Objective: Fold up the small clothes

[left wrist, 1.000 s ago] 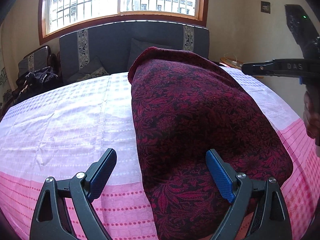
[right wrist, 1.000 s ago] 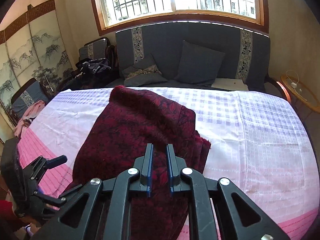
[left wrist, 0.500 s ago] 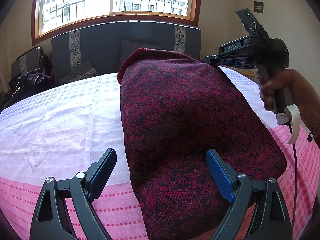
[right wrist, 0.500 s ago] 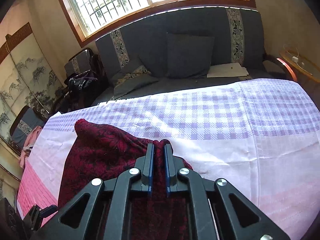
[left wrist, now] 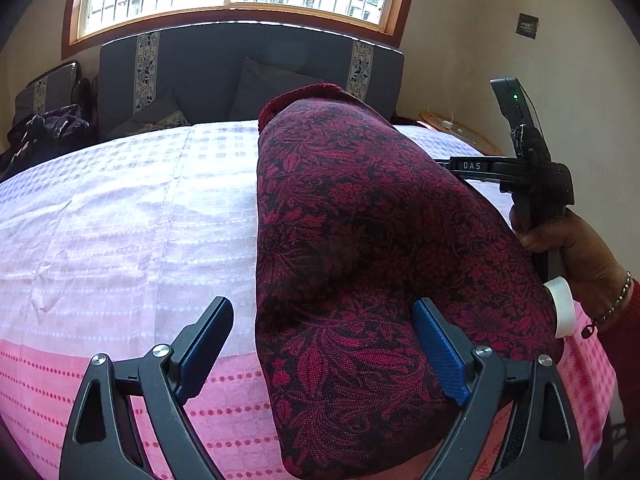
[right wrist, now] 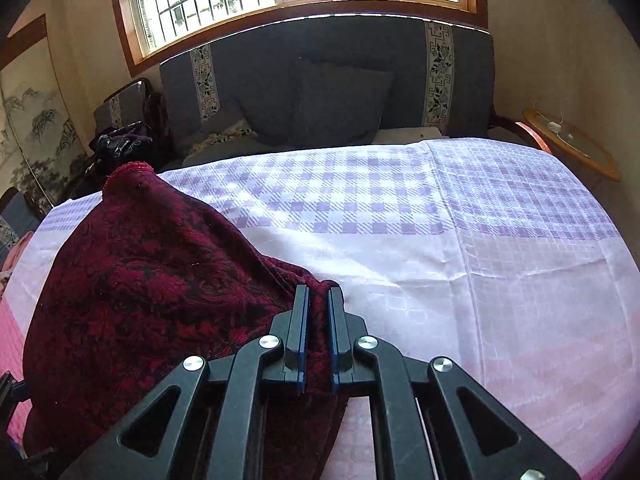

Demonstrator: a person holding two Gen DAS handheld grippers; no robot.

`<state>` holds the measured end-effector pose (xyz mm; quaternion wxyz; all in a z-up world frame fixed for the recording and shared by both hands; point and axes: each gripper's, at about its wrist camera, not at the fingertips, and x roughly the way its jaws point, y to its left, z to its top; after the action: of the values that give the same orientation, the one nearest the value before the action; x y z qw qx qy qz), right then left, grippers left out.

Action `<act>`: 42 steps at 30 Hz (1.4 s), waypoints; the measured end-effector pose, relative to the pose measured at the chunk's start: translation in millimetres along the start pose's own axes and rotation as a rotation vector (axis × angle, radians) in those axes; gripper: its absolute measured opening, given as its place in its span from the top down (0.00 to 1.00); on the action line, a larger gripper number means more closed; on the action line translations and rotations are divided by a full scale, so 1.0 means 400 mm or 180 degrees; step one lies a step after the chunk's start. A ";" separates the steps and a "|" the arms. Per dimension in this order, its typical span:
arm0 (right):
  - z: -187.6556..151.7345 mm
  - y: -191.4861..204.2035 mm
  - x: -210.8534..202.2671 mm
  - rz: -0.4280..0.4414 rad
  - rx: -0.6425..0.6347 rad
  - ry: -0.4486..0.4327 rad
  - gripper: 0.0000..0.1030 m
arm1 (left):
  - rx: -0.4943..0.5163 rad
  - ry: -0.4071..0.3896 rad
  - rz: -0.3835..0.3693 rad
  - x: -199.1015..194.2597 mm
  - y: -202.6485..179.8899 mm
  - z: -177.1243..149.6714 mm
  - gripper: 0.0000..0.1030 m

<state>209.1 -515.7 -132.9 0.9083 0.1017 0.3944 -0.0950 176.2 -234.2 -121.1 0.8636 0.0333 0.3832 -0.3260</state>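
in the left wrist view, the left gripper (left wrist: 322, 344) is hanging with jaws wide apart over the near end of the dark red garment (left wrist: 372, 248) lying on the checked bedcover (left wrist: 120, 216), while the right hand (left wrist: 580, 256) is now sitting lower beside it.

in the right wrist view, the right gripper (right wrist: 318, 304), its jaws having just been closing, is pinching the garment's edge (right wrist: 316, 332), probably laying a fold down.

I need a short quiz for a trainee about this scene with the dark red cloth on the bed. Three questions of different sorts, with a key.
1. True or false: the right gripper is shut on the red cloth.
2. The left gripper is: A) open, B) shut.
3. What does the cloth lie on?

Key:
1. true
2. A
3. the pink and white checked sheet
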 end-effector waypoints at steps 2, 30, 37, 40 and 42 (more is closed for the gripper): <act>0.003 -0.010 -0.002 0.0100 0.0059 0.0017 0.91 | 0.0018 0.0010 0.0025 0.003 -0.004 0.000 0.12; -0.148 -0.100 -0.143 0.1158 0.0744 0.0750 0.35 | 0.0003 -0.0086 -0.0377 -0.104 0.049 0.057 0.12; -0.177 -0.123 -0.091 0.1595 0.0963 0.0889 0.30 | -0.0248 0.0592 -0.1429 0.035 0.182 0.119 0.12; -0.188 -0.111 -0.078 0.1738 0.0932 0.0881 0.30 | -0.0480 0.0766 -0.1689 0.094 0.227 0.133 0.12; -0.195 -0.104 -0.068 0.1840 0.0922 0.0880 0.30 | -0.0674 0.0940 -0.2102 0.122 0.250 0.135 0.12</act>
<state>126.0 -532.7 -169.7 0.8118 0.3489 0.4510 0.1258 293.7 -198.4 -135.6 0.6461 -0.1350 0.5252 -0.5371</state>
